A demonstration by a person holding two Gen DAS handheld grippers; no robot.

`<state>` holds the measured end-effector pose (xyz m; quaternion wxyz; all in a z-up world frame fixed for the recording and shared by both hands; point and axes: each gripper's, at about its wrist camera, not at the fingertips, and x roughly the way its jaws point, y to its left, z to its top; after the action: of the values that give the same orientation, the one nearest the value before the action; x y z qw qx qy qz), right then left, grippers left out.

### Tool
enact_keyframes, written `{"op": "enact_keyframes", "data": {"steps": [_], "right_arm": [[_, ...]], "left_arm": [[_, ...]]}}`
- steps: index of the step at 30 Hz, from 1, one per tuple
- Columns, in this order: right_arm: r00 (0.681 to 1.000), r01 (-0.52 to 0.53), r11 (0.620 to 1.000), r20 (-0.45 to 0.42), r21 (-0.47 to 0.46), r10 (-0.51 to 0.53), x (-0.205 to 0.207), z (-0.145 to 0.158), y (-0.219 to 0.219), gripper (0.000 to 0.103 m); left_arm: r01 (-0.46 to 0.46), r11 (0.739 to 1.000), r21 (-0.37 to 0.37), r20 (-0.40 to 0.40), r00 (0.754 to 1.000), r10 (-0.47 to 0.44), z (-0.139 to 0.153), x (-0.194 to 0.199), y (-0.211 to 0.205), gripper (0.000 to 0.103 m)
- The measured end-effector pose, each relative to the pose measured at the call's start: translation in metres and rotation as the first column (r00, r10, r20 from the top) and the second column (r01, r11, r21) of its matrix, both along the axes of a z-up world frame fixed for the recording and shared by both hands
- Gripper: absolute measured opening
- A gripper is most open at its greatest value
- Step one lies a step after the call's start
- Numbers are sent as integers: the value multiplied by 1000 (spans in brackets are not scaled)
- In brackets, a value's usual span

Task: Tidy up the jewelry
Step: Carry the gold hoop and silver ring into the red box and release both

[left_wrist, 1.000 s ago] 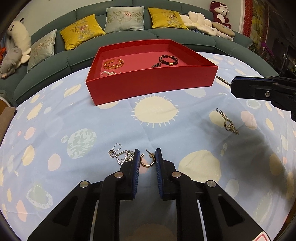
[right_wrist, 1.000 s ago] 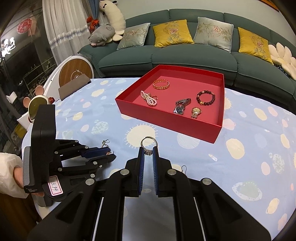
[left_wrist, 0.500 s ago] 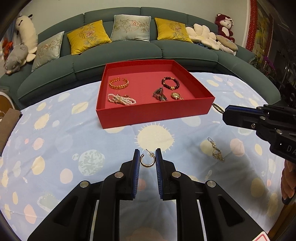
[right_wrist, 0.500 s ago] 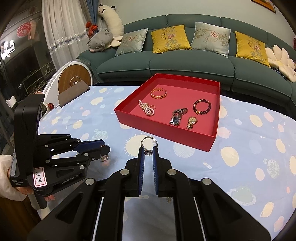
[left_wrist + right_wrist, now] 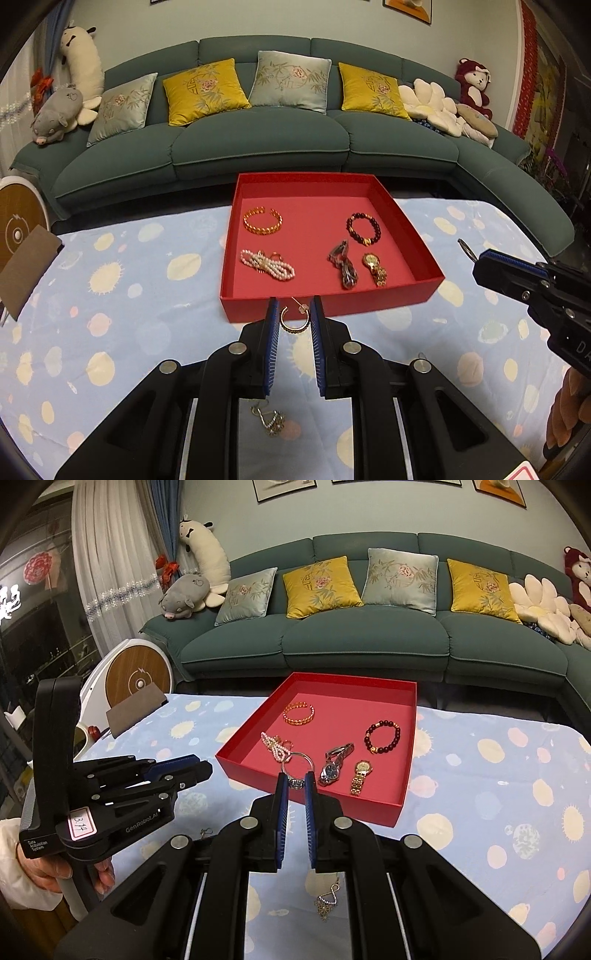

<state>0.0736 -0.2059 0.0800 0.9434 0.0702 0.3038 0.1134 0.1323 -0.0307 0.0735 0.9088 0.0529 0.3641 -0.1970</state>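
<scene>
two pieces in transit to the tray

left hand-held gripper (image 5: 294, 321) clenched on a gold hoop (image 5: 294, 322), hanging just short of the tray's (image 5: 402, 297) near wall; right hand-held gripper (image 5: 294, 783) clenched on a ring (image 5: 297, 766), its loop over the same wall. inside the tray: bangle (image 5: 263, 221), beads (image 5: 364, 229), pearls (image 5: 267, 264), two watches. step judged: carry to tray; next move calls for each piece to clear the wall and be let go over bare red floor, most open at the tray's centre and far side. two earrings lie on the worktop (image 5: 110, 295) nearer than the tray, under the grippers. grippers are near each other; crossing is the risk.
</scene>
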Motion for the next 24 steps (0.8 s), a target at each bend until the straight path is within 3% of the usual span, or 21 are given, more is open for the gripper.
{"op": "enact_keyframes", "data": {"steps": [6,10,20,24], "right_arm": [[998,36,999,41,18,-36,9,17,-9,8],[997,49,999,64,18,-50,16,25,-14,8],[990,123,991,62,60,-127,55,28,-37,8],[988,147,987,29,73,-149,73,21,-42,8]], "left_arm": [[-69,996,-61,48,996,72,32,22,11,14],[-102,993,-56,89,990,106,45,33,16,14],[-102,994,-34,100,990,105,54,76,1,14],[-68,998,8,112,991,67,46,86,-18,14]]}}
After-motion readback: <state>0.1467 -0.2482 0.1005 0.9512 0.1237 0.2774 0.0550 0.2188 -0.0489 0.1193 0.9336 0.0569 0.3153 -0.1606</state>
